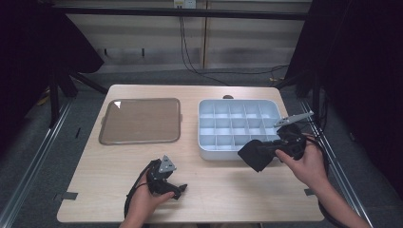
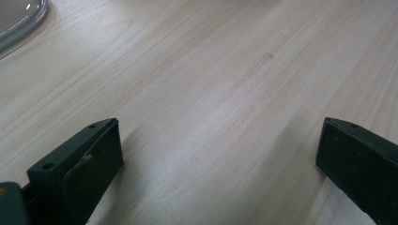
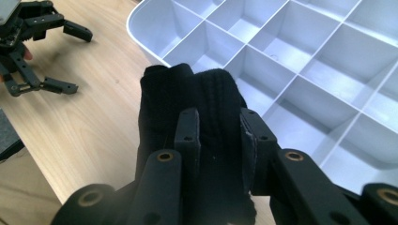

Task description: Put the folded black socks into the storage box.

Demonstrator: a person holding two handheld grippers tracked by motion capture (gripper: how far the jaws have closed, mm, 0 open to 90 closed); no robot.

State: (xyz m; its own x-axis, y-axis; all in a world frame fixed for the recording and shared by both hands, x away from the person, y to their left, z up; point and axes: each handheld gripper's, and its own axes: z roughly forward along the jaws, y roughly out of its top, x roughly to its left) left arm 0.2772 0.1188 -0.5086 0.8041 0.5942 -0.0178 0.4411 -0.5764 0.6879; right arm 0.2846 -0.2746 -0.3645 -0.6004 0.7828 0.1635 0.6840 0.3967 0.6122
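A: From the high view, where does it stand?

B: My right tool [image 1: 266, 153] is clamped on the black knitted cloth bundle [image 1: 255, 155], low and right of centre in the frame, hanging over the near edge of the pale grey plastic compartment tray [image 1: 205, 128]. I judge this the carrying step; next I must pick a cell and lower it in. The bundle's long axis runs lower left to upper right.

A: And your left?

B: My left tool [image 1: 172, 189] rests at lower centre on the light wooden surface [image 1: 223, 190], with the brown flat tray [image 1: 140, 120] above it.

A: The left gripper view?

B: Jaws wide apart, nothing between them, just bare wood.

A: The right gripper view?

B: The cloth [image 3: 187, 101] sits mid-frame, pinched between the jaws, pointing up and away from me toward the tray's near corner cells [image 3: 220, 54]. I need to go forward, then release.
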